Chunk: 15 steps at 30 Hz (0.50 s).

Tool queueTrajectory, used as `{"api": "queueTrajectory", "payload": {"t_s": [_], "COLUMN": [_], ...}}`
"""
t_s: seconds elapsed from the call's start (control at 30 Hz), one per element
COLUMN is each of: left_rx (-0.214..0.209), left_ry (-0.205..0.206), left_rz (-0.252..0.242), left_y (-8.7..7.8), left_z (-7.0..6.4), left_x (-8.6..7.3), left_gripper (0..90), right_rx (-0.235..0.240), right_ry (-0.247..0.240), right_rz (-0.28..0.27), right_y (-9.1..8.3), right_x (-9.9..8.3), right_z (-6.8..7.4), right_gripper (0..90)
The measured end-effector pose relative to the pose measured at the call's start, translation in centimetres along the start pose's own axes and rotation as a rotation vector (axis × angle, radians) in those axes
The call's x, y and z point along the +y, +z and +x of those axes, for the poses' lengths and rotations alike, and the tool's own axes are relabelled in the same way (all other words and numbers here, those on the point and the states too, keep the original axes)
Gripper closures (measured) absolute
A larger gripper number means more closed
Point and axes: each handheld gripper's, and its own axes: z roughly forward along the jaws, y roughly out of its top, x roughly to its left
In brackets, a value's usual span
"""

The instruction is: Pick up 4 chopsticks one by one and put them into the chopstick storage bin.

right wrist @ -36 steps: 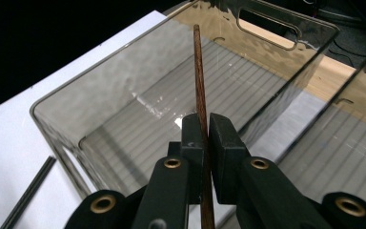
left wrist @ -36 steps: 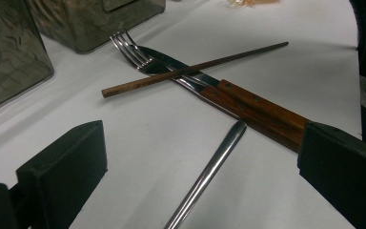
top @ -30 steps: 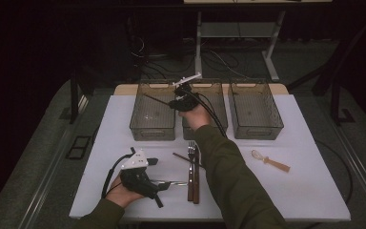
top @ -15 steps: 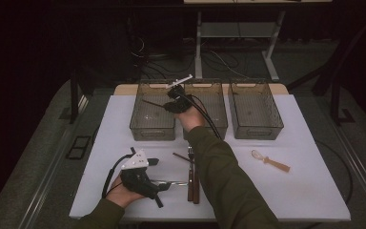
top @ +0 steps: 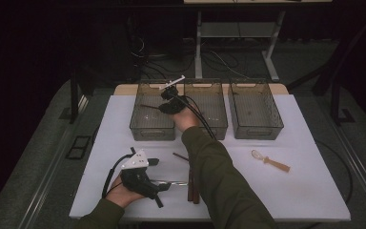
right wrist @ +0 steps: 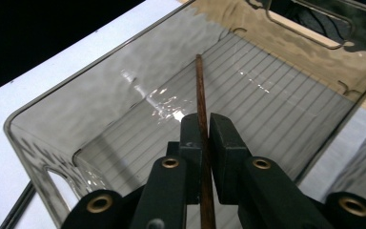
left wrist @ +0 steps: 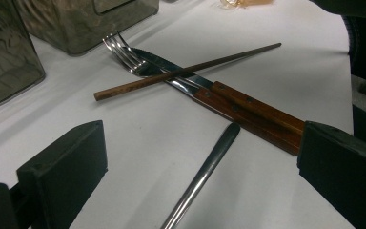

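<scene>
Above the leftmost bin (top: 152, 112), the right gripper (top: 169, 102) hangs over the open top with a thin brown chopstick (right wrist: 202, 129) pinched between its jaws. From the right gripper view the jaws stand nearly together, pressed against the stick on both sides, and the stick runs straight out ahead of them, its far tip pointing down toward the ribbed floor of the bin without clearly touching it. In the high view that stick (top: 148, 106) shows as a dark line reaching leftward from the gripper across the bin's inside.

Near the front edge of the white table (top: 305, 191), the left gripper (top: 159, 179) rests low with its jaws set wide apart and nothing between them. A slim metal handle (left wrist: 205, 174) lies on the table in the gap between the two jaws, touching neither; which utensil it belongs to cannot be told. Just beyond it lies a fork (left wrist: 171, 71) with a wooden handle, and beside that a second wooden handle whose blade is hidden. A second chopstick (left wrist: 186, 71) lies crosswise on top of the fork's neck, touching it.

Two more bins stand in the row: the middle bin (top: 214, 112) right beside the first, and the right bin (top: 255, 109) next to that. A wooden-handled spoon (top: 269, 161) lies alone on the table, well apart from both grippers.
</scene>
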Motion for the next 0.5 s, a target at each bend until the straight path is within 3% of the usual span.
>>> {"api": "queueTrajectory", "payload": {"t_s": [0.17, 0.5], "left_rx": [0.001, 0.004], "left_ry": [-0.002, 0.005], "left_rz": [-0.002, -0.002], "left_y": [-0.1, -0.1], "left_z": [0.0, 0.0], "left_x": [0.0, 0.0], "left_gripper": [1.6, 1.6], "right_rx": [0.012, 0.072], "right_ry": [-0.005, 0.016], "right_rz": [-0.006, -0.04], "right_y": [-0.3, -2.3], "right_x": [0.1, -0.3], "right_z": [0.1, -0.4], "right_gripper": [63.5, 54.9]}}
